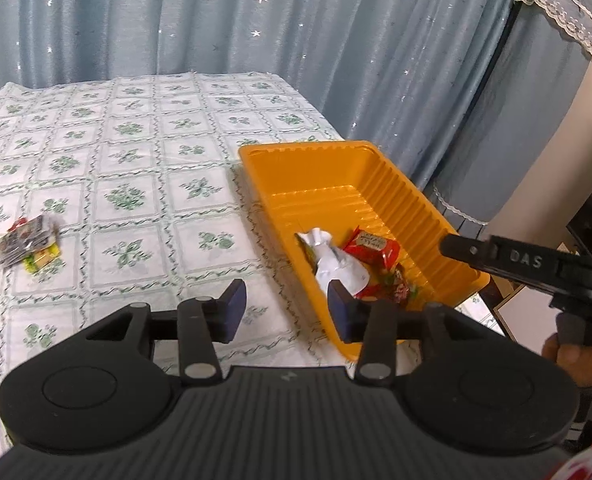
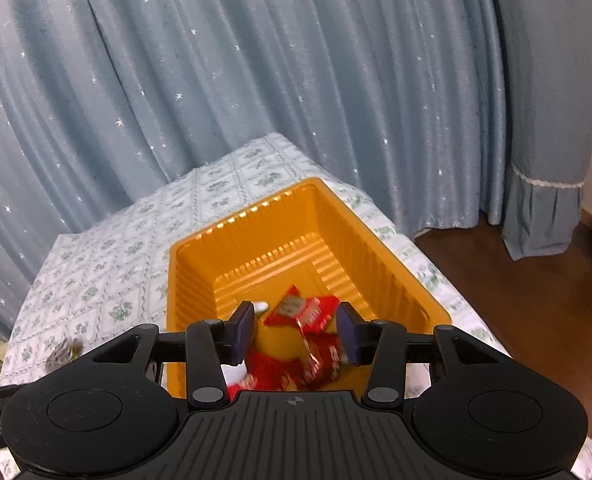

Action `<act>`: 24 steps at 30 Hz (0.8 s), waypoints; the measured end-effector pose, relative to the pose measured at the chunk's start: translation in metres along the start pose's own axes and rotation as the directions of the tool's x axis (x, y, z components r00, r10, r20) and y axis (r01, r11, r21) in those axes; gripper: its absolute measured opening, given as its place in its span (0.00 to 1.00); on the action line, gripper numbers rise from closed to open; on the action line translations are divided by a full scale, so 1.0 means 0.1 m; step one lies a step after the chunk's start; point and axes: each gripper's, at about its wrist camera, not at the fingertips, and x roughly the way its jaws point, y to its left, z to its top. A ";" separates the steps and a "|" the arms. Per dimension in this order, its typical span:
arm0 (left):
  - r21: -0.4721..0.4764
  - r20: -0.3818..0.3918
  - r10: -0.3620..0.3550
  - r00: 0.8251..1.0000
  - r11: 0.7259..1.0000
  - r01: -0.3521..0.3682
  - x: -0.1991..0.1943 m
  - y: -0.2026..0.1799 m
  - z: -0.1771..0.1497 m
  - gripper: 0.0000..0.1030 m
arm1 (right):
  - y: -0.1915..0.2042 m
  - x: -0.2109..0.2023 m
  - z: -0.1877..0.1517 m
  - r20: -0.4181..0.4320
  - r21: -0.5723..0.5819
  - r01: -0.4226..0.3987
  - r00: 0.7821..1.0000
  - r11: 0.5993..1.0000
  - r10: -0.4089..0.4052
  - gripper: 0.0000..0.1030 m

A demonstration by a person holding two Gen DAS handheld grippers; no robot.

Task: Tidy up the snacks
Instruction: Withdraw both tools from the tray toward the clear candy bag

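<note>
Orange tray (image 1: 375,168) holding snack packets (image 1: 369,246), open left tongs (image 1: 284,312) empty

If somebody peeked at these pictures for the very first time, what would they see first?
The bright orange tray jumps out first, sitting at the table's right edge on the green flowered tablecloth, with red snack packets and a white one in its near end. Far off to the left, a small pile of snacks lies alone on the cloth. Behind everything hangs a blue curtain with tiny stars.
</note>
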 end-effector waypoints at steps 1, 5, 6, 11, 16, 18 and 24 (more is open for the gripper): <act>-0.003 -0.001 0.004 1.000 1.000 -0.004 -0.03 0.01 -0.02 0.41 | 0.00 -0.03 -0.02 -0.002 0.006 0.005 1.000 1.000 -0.005 0.45; -0.011 0.000 0.028 1.000 1.000 -0.028 -0.16 0.06 -0.08 0.49 | 0.05 -0.18 -0.15 -0.014 0.010 0.000 1.000 1.000 0.000 0.45; -0.017 0.003 0.033 0.999 0.999 -0.033 -0.20 0.08 -0.09 0.50 | 0.07 -0.22 -0.19 -0.018 0.006 0.001 1.000 1.000 -0.001 0.45; -0.030 0.012 0.057 0.998 0.998 -0.056 -0.38 0.14 -0.15 0.57 | 0.21 -0.38 -0.34 -0.045 -0.019 0.020 0.999 1.000 -0.021 0.45; -0.027 0.020 0.071 0.997 0.997 -0.070 -0.54 0.18 -0.24 0.62 | 0.32 -0.52 -0.48 -0.062 -0.037 0.029 0.998 0.999 -0.032 0.45; -0.025 0.020 0.076 0.997 0.997 -0.075 -0.60 0.19 -0.27 0.65 | 0.38 -0.58 -0.54 -0.065 -0.054 0.032 0.997 0.998 -0.035 0.47; -0.031 0.027 0.097 0.995 0.995 -0.096 -0.79 0.28 -0.36 0.69 | 0.55 -0.67 -0.64 -0.077 -0.087 0.019 0.997 0.996 -0.026 0.54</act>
